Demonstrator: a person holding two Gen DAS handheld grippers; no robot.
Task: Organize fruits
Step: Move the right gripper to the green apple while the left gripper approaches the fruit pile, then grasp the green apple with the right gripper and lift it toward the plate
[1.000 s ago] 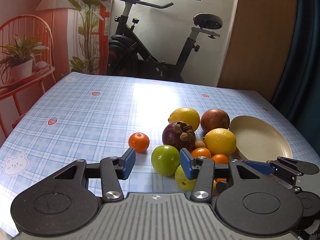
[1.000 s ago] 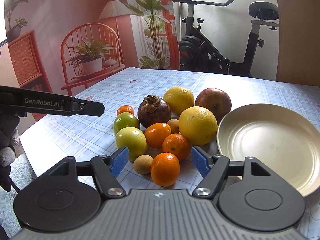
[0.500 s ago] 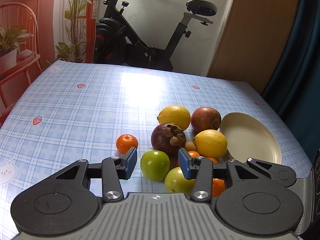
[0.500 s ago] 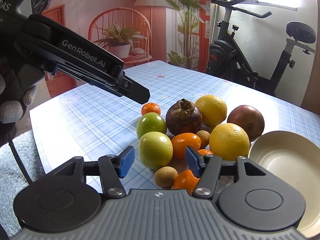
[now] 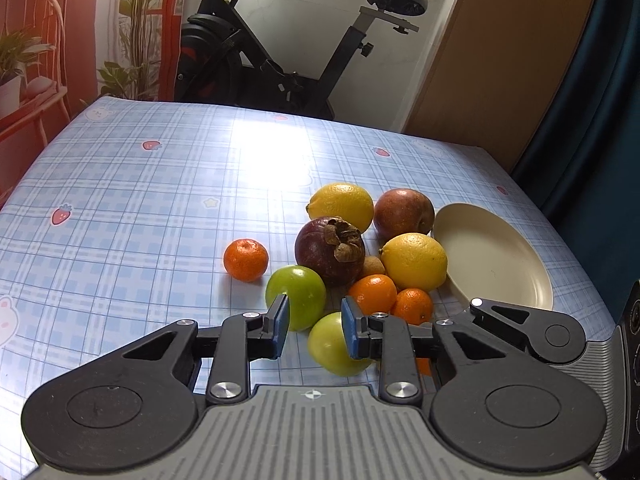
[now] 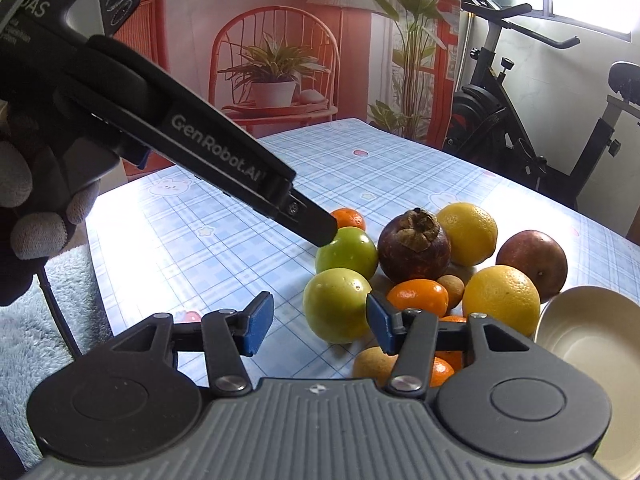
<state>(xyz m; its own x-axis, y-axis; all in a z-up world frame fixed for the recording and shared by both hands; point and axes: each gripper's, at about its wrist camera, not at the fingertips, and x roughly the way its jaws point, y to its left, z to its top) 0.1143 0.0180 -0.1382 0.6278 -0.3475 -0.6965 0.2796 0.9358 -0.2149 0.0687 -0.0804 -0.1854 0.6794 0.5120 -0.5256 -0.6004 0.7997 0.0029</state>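
A pile of fruit lies on the checked tablecloth: two green apples (image 5: 297, 295) (image 5: 334, 346), a dark mangosteen (image 5: 330, 250), two lemons (image 5: 342, 204) (image 5: 414, 261), a red apple (image 5: 404, 212), several mandarins (image 5: 246, 260) and small brown fruits. A cream plate (image 5: 494, 258) lies to their right. My left gripper (image 5: 314, 330) is open, its fingers just before the two green apples. My right gripper (image 6: 316, 322) is open, with the nearer green apple (image 6: 336, 304) just beyond its fingers. The left gripper's fingers (image 6: 316, 232) reach the farther green apple (image 6: 348, 250) in the right wrist view.
An exercise bike (image 5: 280, 60) stands behind the table's far edge. A red chair with a potted plant (image 6: 276, 80) is beyond the table's left side. A wooden door and a dark curtain (image 5: 592, 120) are on the right.
Both grippers have moved in closer to the green apples. The right wrist view has swung left, so the plate has slid to its right edge.
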